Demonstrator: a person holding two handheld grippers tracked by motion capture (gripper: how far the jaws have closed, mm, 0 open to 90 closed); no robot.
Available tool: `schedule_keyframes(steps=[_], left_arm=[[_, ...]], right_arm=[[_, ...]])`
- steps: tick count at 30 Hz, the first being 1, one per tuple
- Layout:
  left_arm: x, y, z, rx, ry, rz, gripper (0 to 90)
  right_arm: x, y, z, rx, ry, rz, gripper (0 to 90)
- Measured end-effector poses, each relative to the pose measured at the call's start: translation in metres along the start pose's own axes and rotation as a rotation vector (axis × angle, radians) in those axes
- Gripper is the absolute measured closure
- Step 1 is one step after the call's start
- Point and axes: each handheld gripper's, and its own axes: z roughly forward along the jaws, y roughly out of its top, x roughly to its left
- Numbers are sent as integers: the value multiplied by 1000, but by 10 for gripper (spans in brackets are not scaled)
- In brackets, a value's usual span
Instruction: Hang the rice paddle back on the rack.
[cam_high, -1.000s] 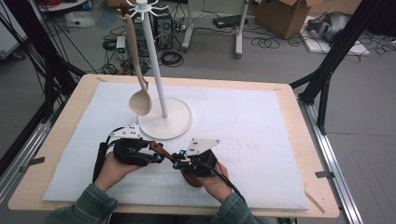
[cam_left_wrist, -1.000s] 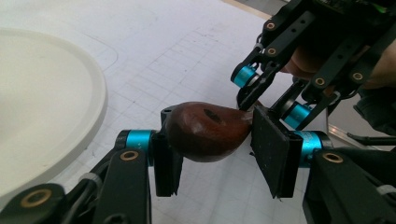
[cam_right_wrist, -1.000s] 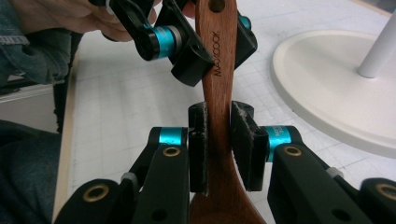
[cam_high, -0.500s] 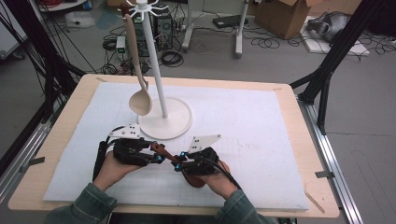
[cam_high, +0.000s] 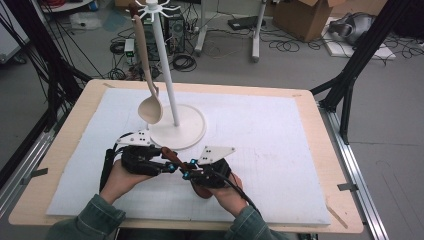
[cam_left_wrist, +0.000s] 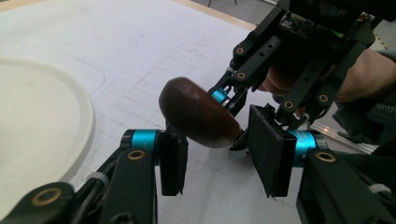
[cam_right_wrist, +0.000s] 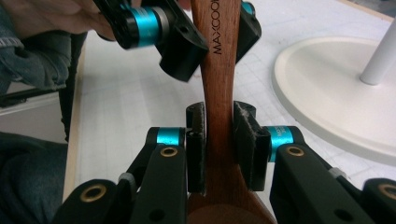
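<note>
Underneath everything lies a white gridded mat (cam_high: 280, 145) on a light wooden table (cam_high: 75, 120), and around it the grey floor carries tangled cables (cam_high: 185, 55), a cardboard box (cam_high: 300, 17) and black frame struts (cam_high: 357, 65). A white utensil stand (cam_high: 172, 100) rises from its round base on the mat, and a pale wooden ladle (cam_high: 147, 85) hangs from one of its hooks.

Near the table's front edge, a dark brown wooden spoon (cam_right_wrist: 219, 84) is held level just above the mat, between both tools. The right gripper (cam_right_wrist: 219, 144) pinches the handle's lower part close to the bowl, its pads pressed on both sides of the wood. The left gripper (cam_left_wrist: 217, 154) reaches the handle's far end; in its own view the rounded tip (cam_left_wrist: 196, 114) sits between its jaws, touching the left pad, while a gap shows at the right pad, so those jaws stand partly spread and have just been closing. From above, the two grippers face each other tip to tip, just in front of the stand's base.
</note>
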Motion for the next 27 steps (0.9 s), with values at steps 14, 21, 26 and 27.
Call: schedule_keyframes(steps=[14, 21, 26, 27], left_arm=[[-2, 7, -7, -3, -86, 13, 690], [-6, 13, -10, 6, -111, 47, 721], [-9, 17, -11, 3, -122, 61, 725], [-9, 17, -11, 0, -122, 64, 725]], right_arm=[[-4, 3, -4, 13, 103, -21, 695], [-6, 8, -8, 24, 136, -51, 695], [-5, 10, -7, 25, 150, -66, 718], [-5, 11, -7, 21, 152, -68, 722]])
